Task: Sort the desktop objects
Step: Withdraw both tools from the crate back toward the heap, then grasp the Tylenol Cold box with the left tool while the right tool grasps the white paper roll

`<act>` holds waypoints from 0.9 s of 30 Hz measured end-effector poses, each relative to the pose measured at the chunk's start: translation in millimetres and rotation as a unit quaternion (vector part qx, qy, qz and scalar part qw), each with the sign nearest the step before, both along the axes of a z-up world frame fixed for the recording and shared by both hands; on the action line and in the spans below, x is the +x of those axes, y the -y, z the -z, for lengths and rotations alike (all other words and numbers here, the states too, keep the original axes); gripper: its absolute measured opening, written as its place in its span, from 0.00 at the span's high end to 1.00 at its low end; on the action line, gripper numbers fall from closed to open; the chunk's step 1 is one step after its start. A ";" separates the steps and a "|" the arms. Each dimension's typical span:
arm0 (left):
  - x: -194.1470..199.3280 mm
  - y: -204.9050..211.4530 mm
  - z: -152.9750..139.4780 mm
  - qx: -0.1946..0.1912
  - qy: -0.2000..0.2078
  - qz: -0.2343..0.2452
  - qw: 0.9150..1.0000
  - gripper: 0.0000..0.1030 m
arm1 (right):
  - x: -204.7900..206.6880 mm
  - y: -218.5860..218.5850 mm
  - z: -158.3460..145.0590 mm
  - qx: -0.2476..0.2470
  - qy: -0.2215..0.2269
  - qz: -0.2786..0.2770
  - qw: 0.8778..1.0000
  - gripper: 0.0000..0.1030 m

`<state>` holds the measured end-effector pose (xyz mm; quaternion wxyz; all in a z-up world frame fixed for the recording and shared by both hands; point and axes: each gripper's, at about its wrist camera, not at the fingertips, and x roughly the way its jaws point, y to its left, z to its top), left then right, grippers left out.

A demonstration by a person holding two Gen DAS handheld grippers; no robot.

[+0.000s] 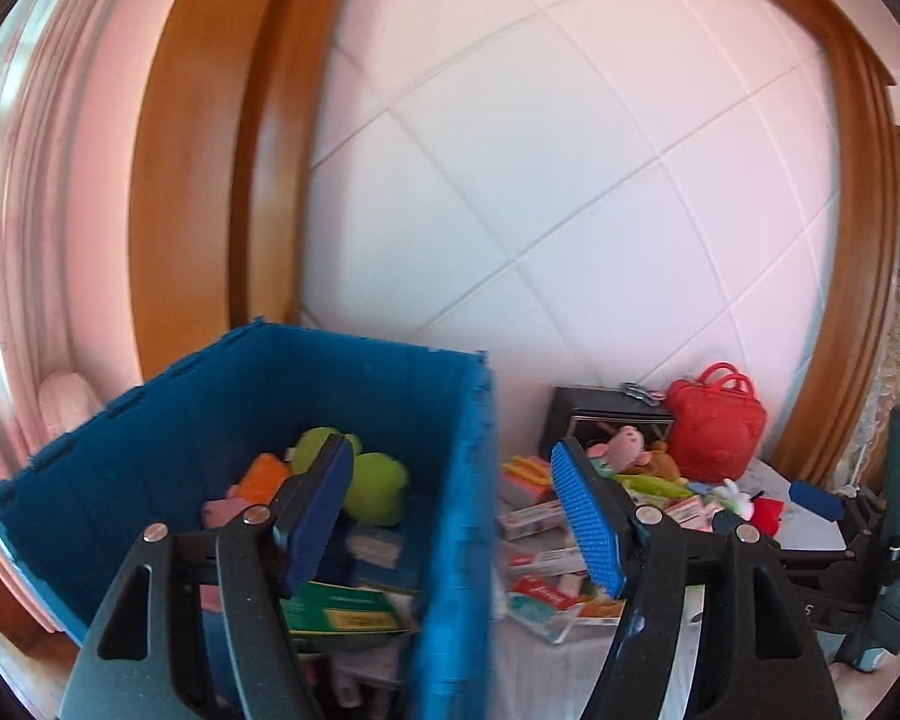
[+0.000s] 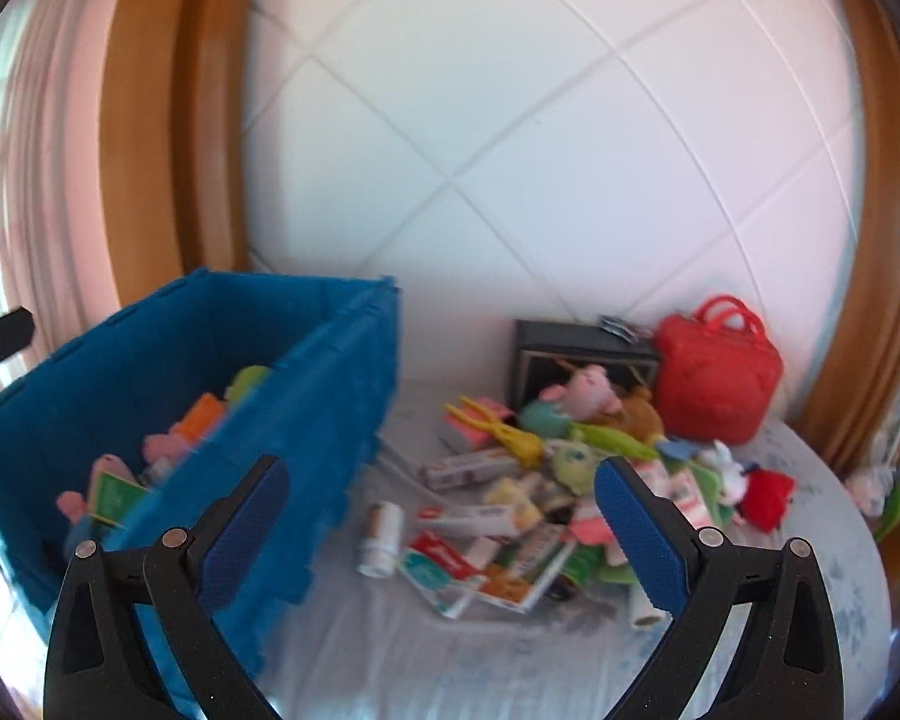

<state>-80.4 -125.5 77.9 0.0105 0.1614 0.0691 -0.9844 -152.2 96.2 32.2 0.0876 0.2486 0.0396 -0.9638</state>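
Our left gripper (image 1: 456, 516) stands spread with nothing between its blue pads, straddling the near corner of the blue crate (image 1: 450, 540), one finger over the crate's inside and the other over the table. Our right gripper (image 2: 438, 534) is spread as wide as it goes and is just as empty, poised above the white tablecloth (image 2: 450, 660) with the crate's outer wall at its left finger. Inside the crate we already see a green plush frog (image 1: 375, 483), an orange block (image 1: 264, 474), some pink pieces and a green-and-yellow box (image 1: 342, 606), so we judge part of the sorting done. Much remains: just beyond the right gripper lies a heap of toothpaste boxes (image 2: 474, 516), a small white bottle (image 2: 381, 540) on its side, yellow tongs (image 2: 498, 426), a pink pig plush (image 2: 588, 390) and a little toy in a red dress (image 2: 762, 495). Behind the heap a dark box (image 2: 582, 351) and a red handbag (image 2: 717, 381) stand against the tiled wall. We cannot tell whether those two are meant for the crate. We reckon the job is perhaps midway, with the heap next.
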 end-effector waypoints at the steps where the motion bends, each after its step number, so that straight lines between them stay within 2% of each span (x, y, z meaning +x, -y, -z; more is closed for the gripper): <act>1: -4.1 -19.6 3.6 -0.002 -0.001 0.002 1.000 0.34 | -3.1 -21.4 5.7 0.001 0.004 0.010 1.000 0.00; 5: -28.4 -81.3 26.3 0.001 0.025 -0.002 1.000 0.34 | -15.3 -107.0 32.8 -0.004 0.033 0.039 0.999 0.00; 8: -53.1 -119.0 61.5 0.000 0.077 -0.021 0.997 0.34 | -29.8 -165.8 60.0 -0.003 0.061 0.058 0.996 0.00; 13: -83.0 -147.2 132.3 0.004 0.195 -0.038 0.980 0.34 | -56.7 -236.4 114.3 -0.004 0.134 0.087 0.987 0.00; 17: -105.9 -153.4 184.5 0.015 0.267 -0.048 0.962 0.34 | -70.0 -269.5 160.2 -0.011 0.182 0.102 0.978 0.00; 20: -126.4 -151.3 214.0 0.023 0.305 -0.063 0.950 0.34 | -77.1 -286.1 191.5 -0.026 0.216 0.105 0.970 0.00; 27: -181.2 -146.5 263.7 0.066 0.362 -0.063 0.928 0.34 | -102.6 -298.1 234.9 -0.029 0.268 0.109 0.957 0.00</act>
